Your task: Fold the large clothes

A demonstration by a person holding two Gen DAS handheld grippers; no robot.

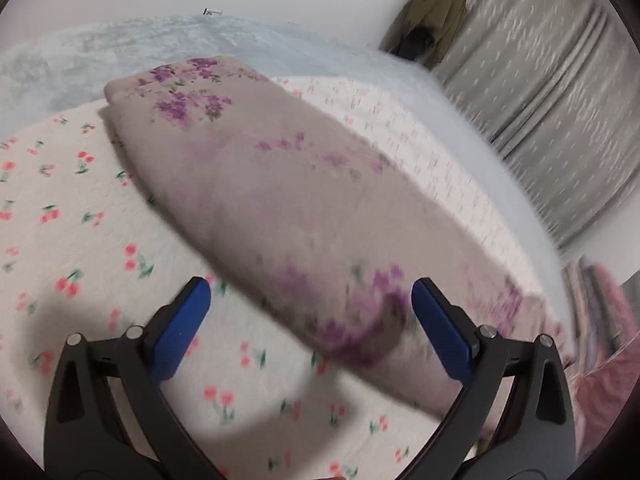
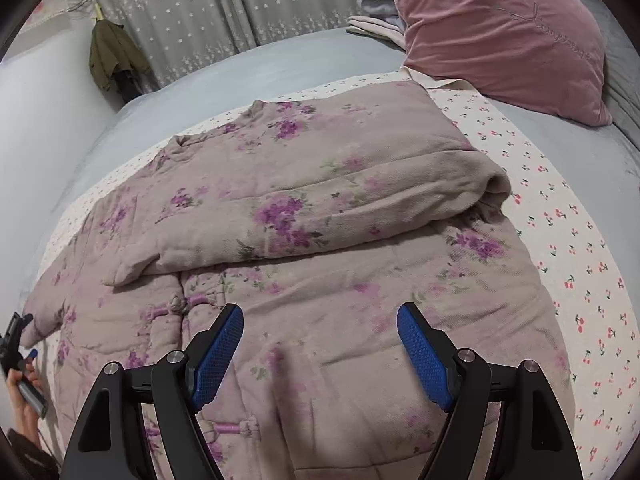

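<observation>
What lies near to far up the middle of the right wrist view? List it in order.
Right gripper → floral padded jacket → its folded-over sleeve → cherry-print sheet → grey bedcover → star-patterned curtain.

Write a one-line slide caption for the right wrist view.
Open right gripper poised above a padded floral jacket, one sleeve folded across its front, on a cherry-print sheet.

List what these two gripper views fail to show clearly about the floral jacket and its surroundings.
- Left wrist view: the floral jacket is smeared by motion blur near the left gripper, so its near end cannot be read.
- Right wrist view: the jacket's hem is cut off by the lower edge, behind the right gripper.
- Right wrist view: the hand at the left edge is mostly out of frame.
- Embroidered writing on the pink pillow is too small to read.
</observation>
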